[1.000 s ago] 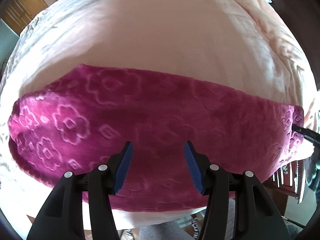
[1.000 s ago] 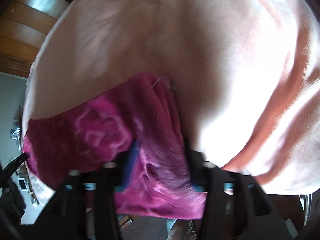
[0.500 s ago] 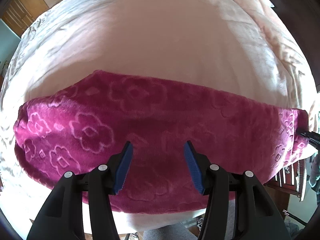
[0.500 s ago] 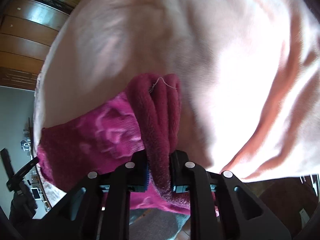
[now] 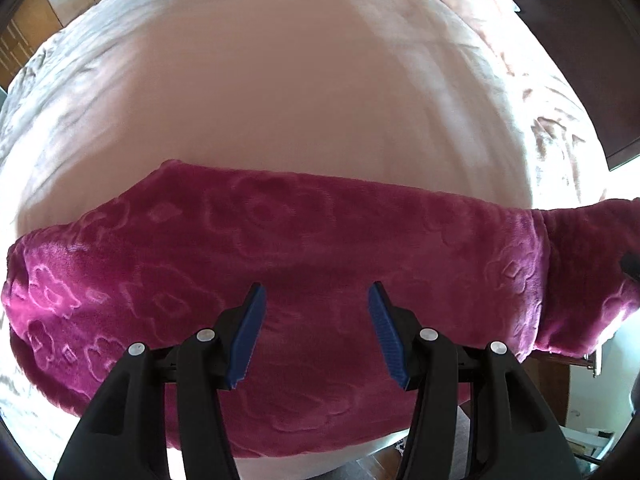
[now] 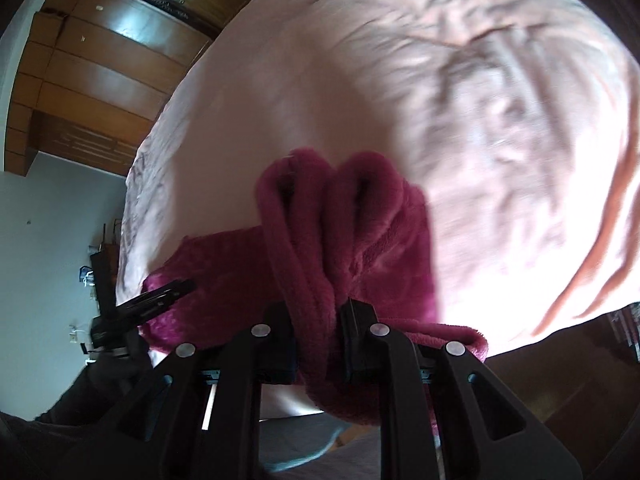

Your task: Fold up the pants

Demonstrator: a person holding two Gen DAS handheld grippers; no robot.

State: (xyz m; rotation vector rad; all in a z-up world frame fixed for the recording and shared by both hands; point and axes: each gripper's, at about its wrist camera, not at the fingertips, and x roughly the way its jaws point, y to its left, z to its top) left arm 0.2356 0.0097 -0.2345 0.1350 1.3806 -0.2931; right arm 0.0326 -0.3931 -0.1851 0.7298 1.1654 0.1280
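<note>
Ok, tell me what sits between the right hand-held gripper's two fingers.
A bunched end of the magenta pants, pinched in the right hand-held gripper; the right wrist view shows it.

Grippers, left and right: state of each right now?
Left gripper: open, nothing between the jaws, above the magenta pants.
Right gripper: shut on a bunched end of the pants.

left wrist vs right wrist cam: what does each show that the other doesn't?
Left wrist only: the left gripper open above the magenta fleece pants, whose embossed flower pattern and full length show, lying flat.

Right wrist only: the right gripper shut on a bunched end of the pants, lifted off the pink blanket; wooden cabinets behind.

Both: the pants on the same blanket.
</note>
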